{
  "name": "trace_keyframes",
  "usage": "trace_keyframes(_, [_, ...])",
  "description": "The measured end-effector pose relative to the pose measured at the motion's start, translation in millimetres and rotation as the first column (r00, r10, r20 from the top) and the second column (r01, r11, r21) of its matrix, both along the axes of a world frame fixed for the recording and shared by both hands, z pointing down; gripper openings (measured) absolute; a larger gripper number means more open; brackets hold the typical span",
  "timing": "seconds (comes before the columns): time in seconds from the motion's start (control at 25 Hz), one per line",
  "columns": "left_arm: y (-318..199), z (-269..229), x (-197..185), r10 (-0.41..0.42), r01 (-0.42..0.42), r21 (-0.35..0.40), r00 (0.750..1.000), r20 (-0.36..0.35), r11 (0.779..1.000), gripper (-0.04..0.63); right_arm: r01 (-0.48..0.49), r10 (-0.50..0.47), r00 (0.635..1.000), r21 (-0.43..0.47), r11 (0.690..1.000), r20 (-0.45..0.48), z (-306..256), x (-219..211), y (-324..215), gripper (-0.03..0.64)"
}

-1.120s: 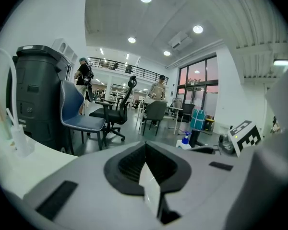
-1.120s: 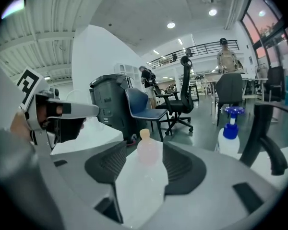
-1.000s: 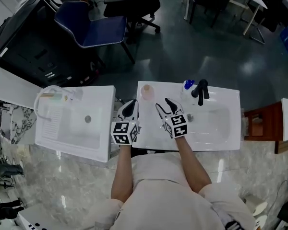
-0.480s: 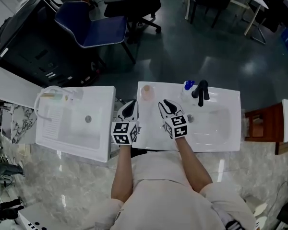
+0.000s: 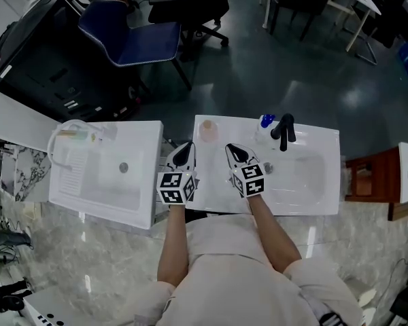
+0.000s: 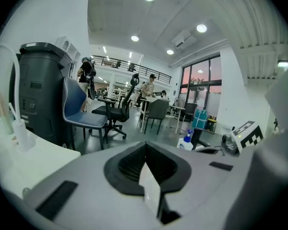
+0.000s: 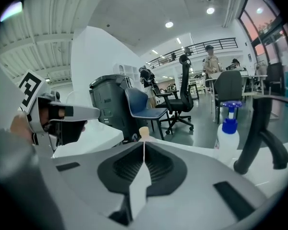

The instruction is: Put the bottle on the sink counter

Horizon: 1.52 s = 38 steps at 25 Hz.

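A small pale bottle with a beige cap (image 5: pixel 209 129) stands on the white sink counter (image 5: pixel 217 192) at its far left; its cap (image 7: pixel 144 132) shows just beyond my right jaws. A white pump bottle with a blue top (image 5: pixel 266 121) (image 7: pixel 227 128) stands beside the black faucet (image 5: pixel 283 129). My right gripper (image 5: pixel 232 149) (image 7: pixel 144 143) hovers over the counter short of the pale bottle; its jaws have just been closing and are now shut with nothing between them. My left gripper (image 5: pixel 184 148) (image 6: pixel 145 145) is shut and empty, over the counter's left edge.
A second white sink unit (image 5: pixel 146 182) stands to the left, with a hose and tubes (image 5: pixel 71 138) at its far corner. The basin (image 5: pixel 302 178) lies right of my right gripper. A blue chair (image 5: pixel 132 36), a black office chair (image 5: pixel 190 2) and a dark bin (image 6: pixel 41 95) stand beyond.
The right gripper's jaws went from wide open to shut, taking hold of nothing. Both hands stayed in place and the left gripper is unchanged.
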State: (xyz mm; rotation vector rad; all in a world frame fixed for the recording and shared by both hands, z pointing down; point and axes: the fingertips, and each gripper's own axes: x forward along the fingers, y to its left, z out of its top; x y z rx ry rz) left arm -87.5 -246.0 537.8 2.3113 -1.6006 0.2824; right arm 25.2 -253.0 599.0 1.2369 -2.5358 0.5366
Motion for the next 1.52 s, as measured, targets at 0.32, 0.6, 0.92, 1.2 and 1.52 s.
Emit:
trace_keyframes(0.32, [1.8,1.1,4.1,-0.002,0.002,-0.003,1.0,-0.019,1.0,0.006,-0.017,0.017,1.0,0.002,1.0,0.005,-0.4,8.0,2.2,0.006])
trace_keyframes(0.6, [3.4,5.0,6.6,-0.001,0.001,-0.011,1.0,-0.018,1.0,0.006,-0.03,0.03,1.0,-0.001,1.0,-0.007,2.4,13.6,3.9,0.006])
trace_keyframes(0.92, [5.3,5.3,8.6,0.006,-0.006,-0.013,1.0,-0.005,1.0,0.006,-0.039,0.039,0.999,-0.005,0.999,-0.009,3.4,13.9,5.2,0.006])
trace_keyframes(1.2, [6.7,7.4,6.3,0.001,-0.002,-0.018,1.0,-0.005,1.0,0.006,-0.051,0.051,0.999,-0.007,0.999,-0.015,4.0,14.2,5.0,0.006])
trace_keyframes(1.52, [8.8,7.6,5.7,0.001,-0.001,-0.016,1.0,0.0,1.0,0.006,-0.05,0.05,0.999,-0.008,0.999,-0.019,5.1,13.6,7.1,0.006])
